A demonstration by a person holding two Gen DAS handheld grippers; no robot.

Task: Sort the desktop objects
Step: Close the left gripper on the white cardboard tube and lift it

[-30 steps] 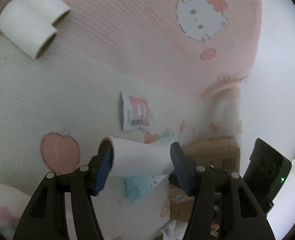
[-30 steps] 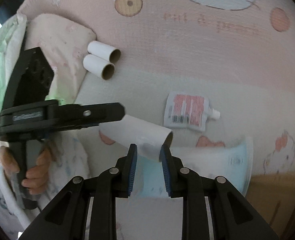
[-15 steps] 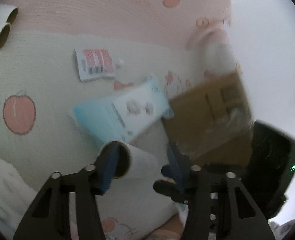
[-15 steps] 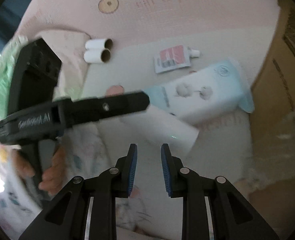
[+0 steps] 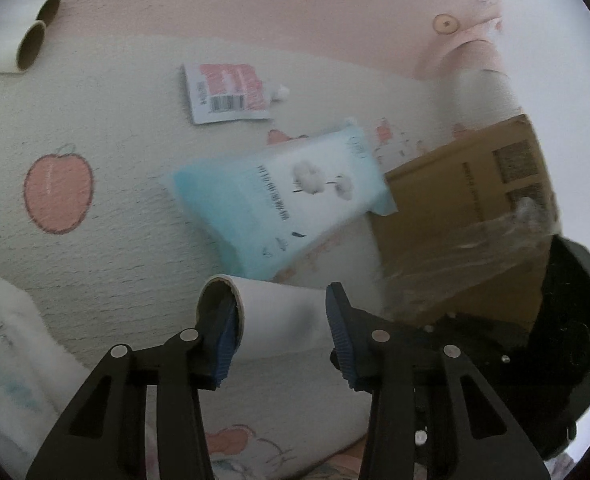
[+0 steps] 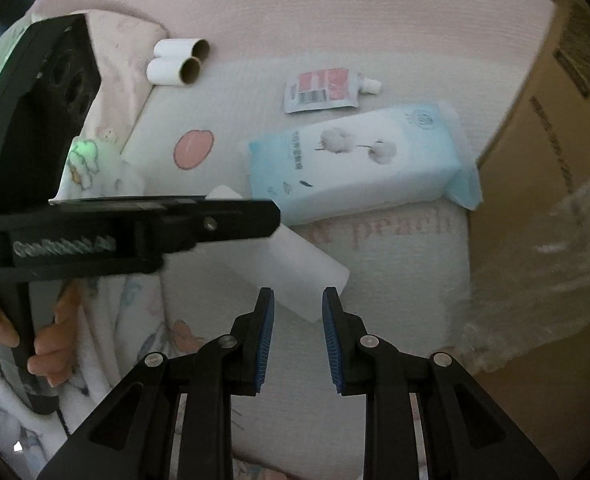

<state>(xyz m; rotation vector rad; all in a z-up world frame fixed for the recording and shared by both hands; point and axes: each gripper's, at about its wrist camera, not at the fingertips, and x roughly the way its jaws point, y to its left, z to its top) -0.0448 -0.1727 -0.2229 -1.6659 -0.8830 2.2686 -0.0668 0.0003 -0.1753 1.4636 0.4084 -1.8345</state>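
Note:
My left gripper (image 5: 281,320) is shut on a white cardboard roll (image 5: 283,320), held lengthwise above the bed sheet; it also shows in the right wrist view (image 6: 295,268), where the left gripper (image 6: 255,220) reaches in from the left. My right gripper (image 6: 297,320) is open and empty, its tips just short of the roll's near end. Two more white rolls (image 6: 179,62) lie side by side at the far left, also in the left wrist view (image 5: 11,36). A light blue tissue pack (image 5: 283,196) (image 6: 359,160) and a red and white spouted pouch (image 5: 227,92) (image 6: 323,90) lie on the sheet.
A brown cardboard box (image 5: 475,200) (image 6: 543,140) with clear plastic film stands at the right. A white and pastel blanket (image 6: 95,168) is bunched at the left. The sheet (image 5: 95,120) is cream and pink with peach prints.
My left gripper has carried the roll back and down, toward the near side of the tissue pack. My right gripper has pulled back and opened wider.

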